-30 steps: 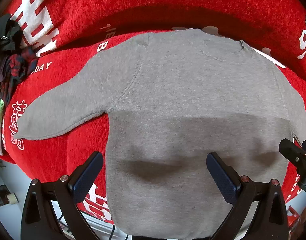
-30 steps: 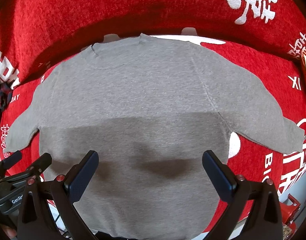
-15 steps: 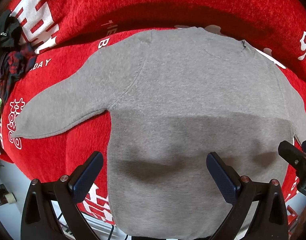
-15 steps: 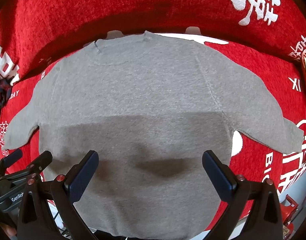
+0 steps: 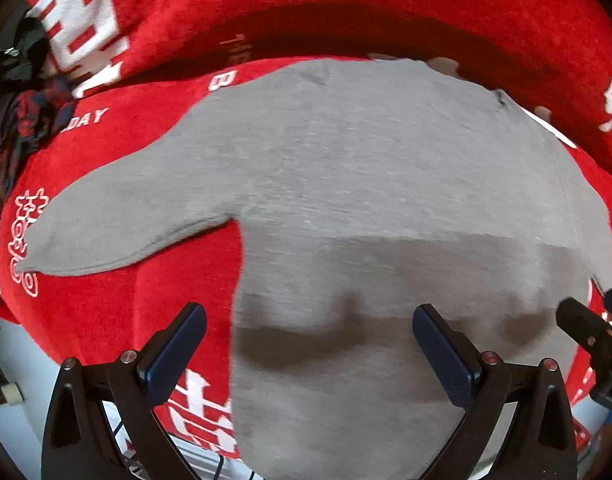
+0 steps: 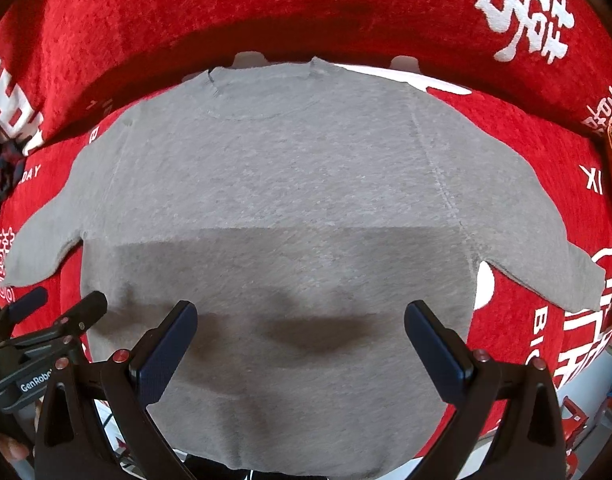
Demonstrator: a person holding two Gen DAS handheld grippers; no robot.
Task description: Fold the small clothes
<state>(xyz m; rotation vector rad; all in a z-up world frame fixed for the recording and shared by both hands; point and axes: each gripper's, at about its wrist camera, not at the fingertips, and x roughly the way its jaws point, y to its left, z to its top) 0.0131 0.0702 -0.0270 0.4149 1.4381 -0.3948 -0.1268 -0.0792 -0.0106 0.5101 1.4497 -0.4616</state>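
Observation:
A small grey sweater [image 5: 366, 200] lies flat on a red cover, neck away from me, both sleeves spread out; it also shows in the right wrist view [image 6: 285, 200]. My left gripper [image 5: 310, 348] is open and empty, hovering above the sweater's lower left side edge; the left sleeve [image 5: 125, 216] points left. My right gripper [image 6: 301, 344] is open and empty above the lower middle of the sweater. The right sleeve [image 6: 546, 240] reaches right. Each gripper shows at the edge of the other's view.
The red cover [image 6: 265, 12] with white lettering rises into a backrest behind the sweater. A pile of dark clothes [image 5: 21, 92] lies at the far left. The cover's front edge drops off below the sweater's hem [image 6: 306, 468].
Both grippers have shifted slightly left and nearer over the sweater. The sweater has not moved, and both grippers stay open.

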